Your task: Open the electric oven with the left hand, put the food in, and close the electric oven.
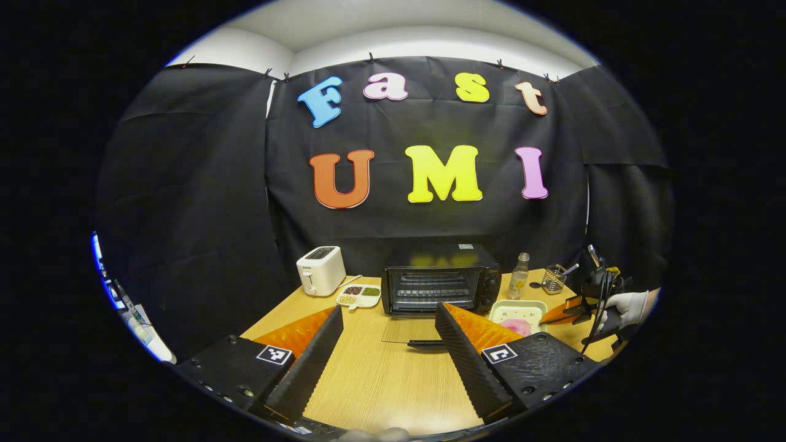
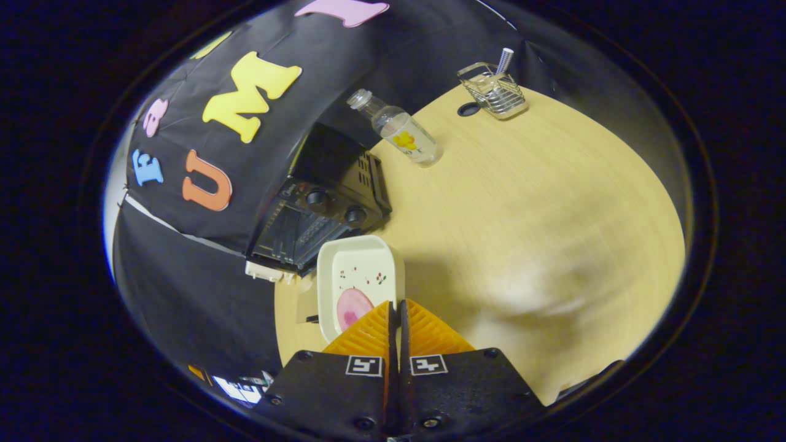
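Left gripper view: I hold my left tongs (image 1: 389, 331) low over the worktop (image 1: 381, 380), level, fingers spread wide with nothing between them. Dead ahead, well apart from the tips, stands the oven (image 1: 439, 279), a black box with its glass door (image 1: 410, 330) folded down flat onto the wood, wire rack visible inside. The door's dark handle (image 1: 427, 344) lies between my two fingers, beyond their tips. The dish (image 1: 517, 314), a cream rectangular tray with rounded corners, sits just right of the door, partly behind my right-hand finger; the food (image 1: 519, 326), a flat pink round, lies in it. At the far right a gloved hand (image 1: 629, 307) carries my right tongs (image 1: 568, 313) beside the dish. Left of the oven: a white toaster (image 1: 320, 270) and a divided plate (image 1: 359, 296). Right of it: a clear bottle (image 1: 519, 277) and a wire basket (image 1: 554, 279).

Right gripper view: my right tongs (image 2: 396, 307) point steeply down at the worktop (image 2: 540, 202), fingers closed together. The tips are at the dish (image 2: 359, 270) rim beside the food (image 2: 353, 309); I cannot tell whether they pinch the rim. The oven (image 2: 325, 209) stands just beyond the dish, the bottle (image 2: 399, 129) and basket (image 2: 494, 92) farther off.
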`<state>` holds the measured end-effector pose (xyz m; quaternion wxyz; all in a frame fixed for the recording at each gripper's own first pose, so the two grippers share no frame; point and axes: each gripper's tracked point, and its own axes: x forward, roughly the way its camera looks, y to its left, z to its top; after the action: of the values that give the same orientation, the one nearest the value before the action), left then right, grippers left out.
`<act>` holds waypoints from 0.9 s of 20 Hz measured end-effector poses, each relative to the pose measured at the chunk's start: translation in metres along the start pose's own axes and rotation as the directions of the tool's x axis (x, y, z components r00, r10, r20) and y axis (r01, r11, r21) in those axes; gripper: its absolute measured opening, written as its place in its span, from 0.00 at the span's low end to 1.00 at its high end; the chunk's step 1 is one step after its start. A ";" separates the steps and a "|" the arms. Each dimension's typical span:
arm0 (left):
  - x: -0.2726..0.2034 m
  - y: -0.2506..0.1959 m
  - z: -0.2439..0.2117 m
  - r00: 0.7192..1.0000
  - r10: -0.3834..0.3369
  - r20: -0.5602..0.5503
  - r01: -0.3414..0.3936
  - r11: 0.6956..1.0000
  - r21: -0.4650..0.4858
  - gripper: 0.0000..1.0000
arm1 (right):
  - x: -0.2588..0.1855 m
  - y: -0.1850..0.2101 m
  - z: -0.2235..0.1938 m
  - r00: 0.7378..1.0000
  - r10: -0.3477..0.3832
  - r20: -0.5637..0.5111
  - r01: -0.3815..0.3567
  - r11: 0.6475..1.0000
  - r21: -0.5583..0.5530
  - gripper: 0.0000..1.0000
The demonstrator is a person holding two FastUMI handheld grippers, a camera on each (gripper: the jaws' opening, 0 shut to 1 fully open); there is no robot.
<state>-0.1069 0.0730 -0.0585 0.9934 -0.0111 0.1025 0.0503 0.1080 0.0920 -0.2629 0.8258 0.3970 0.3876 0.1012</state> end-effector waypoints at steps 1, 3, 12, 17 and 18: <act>0.001 0.002 0.001 1.000 -0.006 -0.002 0.006 1.000 0.008 0.96 | 0.004 0.014 -0.005 1.000 0.018 0.018 -0.018 1.000 0.022 0.00; 0.004 0.008 0.001 1.000 -0.021 -0.011 0.021 1.000 0.020 0.97 | 0.017 0.046 -0.023 0.997 0.053 0.052 -0.057 0.995 0.079 0.04; 0.018 0.050 0.002 0.997 0.049 -0.063 -0.047 0.998 0.034 0.97 | 0.111 0.102 -0.080 0.978 -0.023 0.208 -0.028 0.970 0.243 0.04; 0.024 0.061 0.003 0.992 0.108 -0.073 -0.105 0.994 0.038 0.96 | 0.157 0.131 -0.101 0.978 0.022 0.209 -0.079 0.959 0.271 0.04; 0.025 0.062 0.001 0.990 0.114 -0.080 -0.111 0.993 0.037 0.97 | 0.163 0.138 -0.097 0.976 0.025 0.214 -0.084 0.959 0.270 0.00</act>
<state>-0.0887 0.1374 -0.0631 0.9840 0.0089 0.1443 0.1041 0.1685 0.3170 -0.2905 0.7949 0.5278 0.2980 0.0265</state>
